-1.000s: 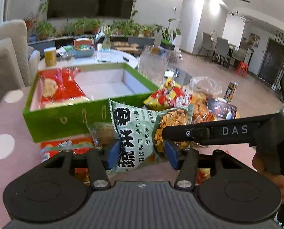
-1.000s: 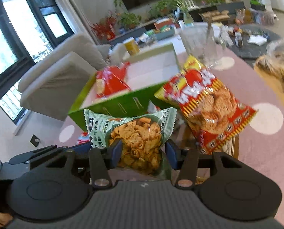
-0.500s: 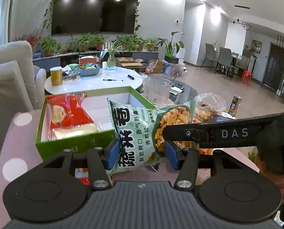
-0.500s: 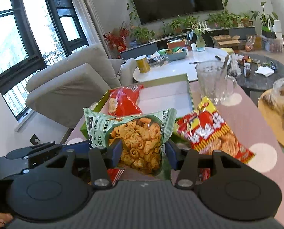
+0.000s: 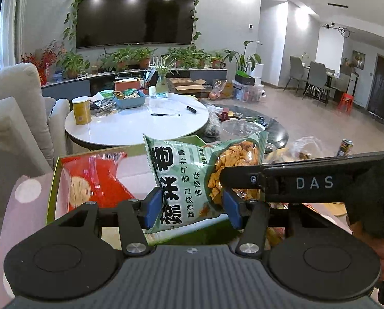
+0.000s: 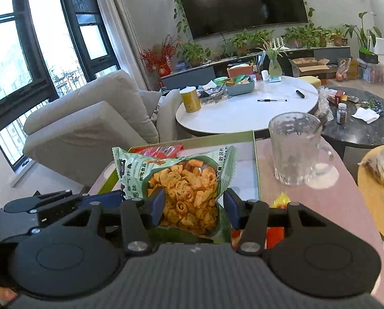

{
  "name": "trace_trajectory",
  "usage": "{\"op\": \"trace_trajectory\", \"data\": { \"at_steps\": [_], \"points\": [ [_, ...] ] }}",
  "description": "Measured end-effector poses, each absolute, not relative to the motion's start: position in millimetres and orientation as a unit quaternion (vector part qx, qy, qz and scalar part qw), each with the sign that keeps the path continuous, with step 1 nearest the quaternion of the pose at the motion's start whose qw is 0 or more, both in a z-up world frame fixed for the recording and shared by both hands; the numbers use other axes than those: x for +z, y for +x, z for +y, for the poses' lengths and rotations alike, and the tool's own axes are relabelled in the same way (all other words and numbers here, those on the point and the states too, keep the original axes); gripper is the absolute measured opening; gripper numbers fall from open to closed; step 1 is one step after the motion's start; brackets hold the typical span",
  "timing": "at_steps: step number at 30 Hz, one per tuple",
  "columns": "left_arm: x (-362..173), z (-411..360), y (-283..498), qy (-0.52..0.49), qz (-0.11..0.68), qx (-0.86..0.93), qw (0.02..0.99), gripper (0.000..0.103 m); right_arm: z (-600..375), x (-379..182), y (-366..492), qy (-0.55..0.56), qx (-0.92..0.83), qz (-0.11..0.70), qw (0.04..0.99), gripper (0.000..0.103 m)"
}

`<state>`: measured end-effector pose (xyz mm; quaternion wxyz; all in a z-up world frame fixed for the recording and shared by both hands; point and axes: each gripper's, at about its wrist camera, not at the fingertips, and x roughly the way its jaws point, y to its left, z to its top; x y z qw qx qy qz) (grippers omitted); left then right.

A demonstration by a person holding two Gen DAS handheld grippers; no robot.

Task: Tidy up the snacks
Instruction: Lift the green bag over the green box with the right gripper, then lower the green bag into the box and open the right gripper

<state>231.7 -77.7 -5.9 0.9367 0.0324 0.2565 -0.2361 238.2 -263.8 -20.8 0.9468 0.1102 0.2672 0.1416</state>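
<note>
A green snack bag (image 5: 192, 180) with orange crisps pictured on it is held upright between both grippers. My left gripper (image 5: 192, 207) is shut on its lower left part. My right gripper (image 6: 194, 206) is shut on the same bag (image 6: 181, 188) from the other side; its arm crosses the left wrist view at the right. The bag hangs above the green box (image 5: 56, 177), which holds a red snack packet (image 5: 94, 180). The box's front wall is hidden behind the grippers.
A glass mug (image 6: 295, 149) stands on the pink dotted tablecloth (image 6: 320, 198) right of the box. A red and yellow snack bag (image 6: 277, 221) lies under my right gripper. A wooden tray (image 6: 372, 188) with bagged food is at the far right. A white round table (image 5: 130, 123) stands behind.
Both grippers have lifted the green bag up and carried it forward over the box. The box and the red and yellow bag have dropped lower in both views.
</note>
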Motion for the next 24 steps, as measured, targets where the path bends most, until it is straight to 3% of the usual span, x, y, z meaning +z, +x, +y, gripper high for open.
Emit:
{"op": "trace_trajectory", "data": {
  "at_steps": [22,24],
  "points": [
    [-47,-89,333,0.047,0.314,-0.203,0.926,0.050,-264,-53,317,0.109,0.150,0.318,0.930,0.069],
    [-49,-90,337,0.046,0.315,-0.201,0.927,0.055,-264,-55,321,0.109,0.148,0.320,0.930,0.069]
  ]
}}
